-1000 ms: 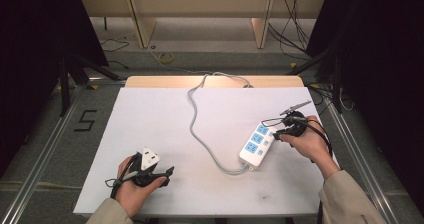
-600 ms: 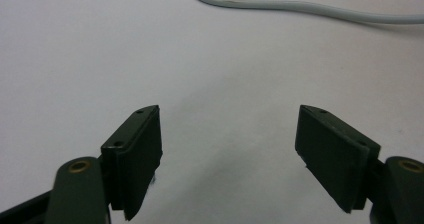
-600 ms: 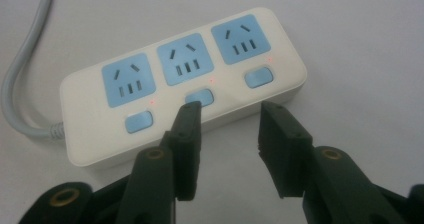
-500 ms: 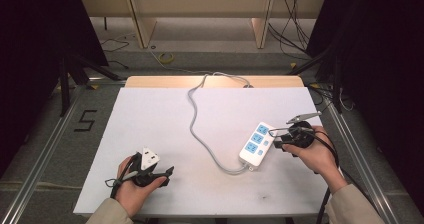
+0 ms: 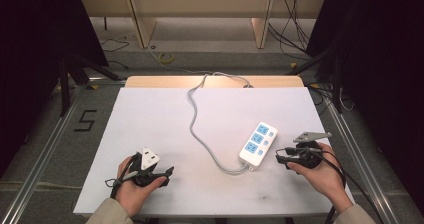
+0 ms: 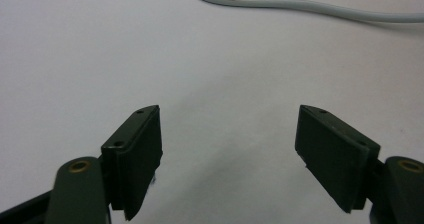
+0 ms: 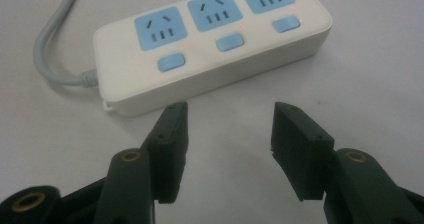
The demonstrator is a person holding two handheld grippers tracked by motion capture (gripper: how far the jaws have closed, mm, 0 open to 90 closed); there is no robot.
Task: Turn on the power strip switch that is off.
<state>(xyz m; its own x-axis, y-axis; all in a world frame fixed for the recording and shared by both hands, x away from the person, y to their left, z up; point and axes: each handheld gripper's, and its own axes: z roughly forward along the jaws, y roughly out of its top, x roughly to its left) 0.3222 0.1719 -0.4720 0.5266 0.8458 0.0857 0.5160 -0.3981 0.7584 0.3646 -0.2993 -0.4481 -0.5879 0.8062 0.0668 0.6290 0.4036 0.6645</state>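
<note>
A white power strip (image 5: 257, 144) with three blue sockets and three blue switches lies right of the table's middle. Its grey cable (image 5: 192, 119) snakes to the far edge. My right gripper (image 5: 281, 155) rests just right of the strip, open, pointing at its long side with a small gap between them. In the right gripper view the power strip (image 7: 215, 49) lies just beyond the open right gripper (image 7: 230, 109), which holds nothing. My left gripper (image 5: 167, 173) sits near the front left, open and empty. In the left gripper view the left gripper (image 6: 228, 111) faces bare table, with the cable (image 6: 300, 6) far ahead.
The white table top (image 5: 150, 114) ends at a wooden strip (image 5: 165, 81) along the far edge. Metal rails (image 5: 355, 154) run down both sides. Shelving legs and loose cables (image 5: 165, 59) lie on the floor beyond.
My right gripper has drawn back from the strip's far right end toward the near right of the table. The strip and the left gripper have stayed put.
</note>
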